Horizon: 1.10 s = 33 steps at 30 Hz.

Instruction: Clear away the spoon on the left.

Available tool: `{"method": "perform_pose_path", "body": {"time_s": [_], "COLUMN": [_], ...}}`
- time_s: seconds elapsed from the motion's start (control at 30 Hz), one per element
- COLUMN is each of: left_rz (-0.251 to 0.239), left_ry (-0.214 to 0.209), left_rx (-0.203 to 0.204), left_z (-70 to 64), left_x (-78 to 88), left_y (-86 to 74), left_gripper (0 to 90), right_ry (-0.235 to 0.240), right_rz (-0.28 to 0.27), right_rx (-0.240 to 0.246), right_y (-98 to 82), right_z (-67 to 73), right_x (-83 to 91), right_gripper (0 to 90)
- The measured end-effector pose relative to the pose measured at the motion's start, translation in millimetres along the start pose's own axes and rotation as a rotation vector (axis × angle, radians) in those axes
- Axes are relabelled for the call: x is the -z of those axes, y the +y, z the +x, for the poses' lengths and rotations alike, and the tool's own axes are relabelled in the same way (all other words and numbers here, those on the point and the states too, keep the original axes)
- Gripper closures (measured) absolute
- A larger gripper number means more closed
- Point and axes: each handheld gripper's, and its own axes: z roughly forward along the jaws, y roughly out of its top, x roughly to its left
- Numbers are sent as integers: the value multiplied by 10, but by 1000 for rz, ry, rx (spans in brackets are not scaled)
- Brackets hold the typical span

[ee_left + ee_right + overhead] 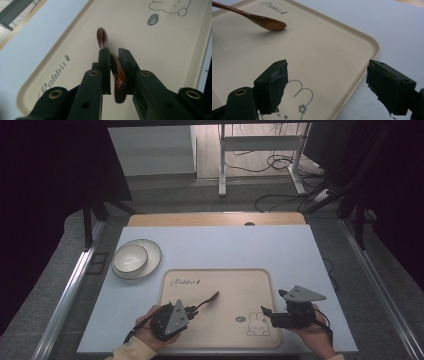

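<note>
Overhead, a pale blue table [215, 245] fills the middle of the scene, with grey floor around it, dark curtains at both sides, and a white desk frame [260, 157] with loose cables on the floor beyond. On the table lies a cream tray [220, 280] printed with "Rabbit" and a rabbit drawing, and at the far left a plate [150, 262] carries a white bowl [130, 258]. Down at the near edge, each hand comes in from the bottom, one at either end of the tray. The left gripper [113, 56] is tilted over the tray's left part and pinches the handle of a brown spoon [118, 80], jaws pressed on it from both sides; the left gripper view shows the handle passing between the pads. From the right gripper view the spoon's bowl sits just above or on the tray near the "Rabbit" lettering; contact cannot be told. The right gripper [325, 85] is held low over the tray's near right corner by the rabbit, jaws spread wide with nothing between them.
</note>
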Motion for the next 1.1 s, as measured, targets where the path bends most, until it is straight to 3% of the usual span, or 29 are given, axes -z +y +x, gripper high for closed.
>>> {"method": "perform_pose_path", "body": {"time_s": [0.37, 0.47, 0.5, 0.83, 0.93, 0.97, 1.0, 1.1], "left_rz": [81, 117, 137, 156, 138, 120, 120, 86], "left_ry": [-51, -69, -84, -99, -67, -55, -55, -44], "left_rx": [-31, -36, -30, -16, 10, 39, 39, 95], "left_z": [-43, -43, -42, -50, -35, -6, -6, 45], "left_x": [-117, -163, -192, -230, -210, -185, -185, -135], "left_y": [-38, -69, -84, -94, -73, -64, -64, -56], "left_gripper": [800, 768, 720, 589, 414, 376, 353, 310], "right_ry": [1, 2, 4, 1, 1, 1, 1, 3], "right_rz": [12, 16, 18, 18, 16, 15, 15, 9], "right_rx": [-1, 1, 2, 1, -2, -4, -4, -14], "right_y": [-16, -20, -22, -24, -23, -26, -26, -32], "right_z": [-1, 0, 0, -1, -2, -8, -8, -25], "right_x": [-10, -11, -11, -9, -7, -8, -8, -5], "right_gripper": [176, 175, 176, 176, 175, 176, 176, 176]}}
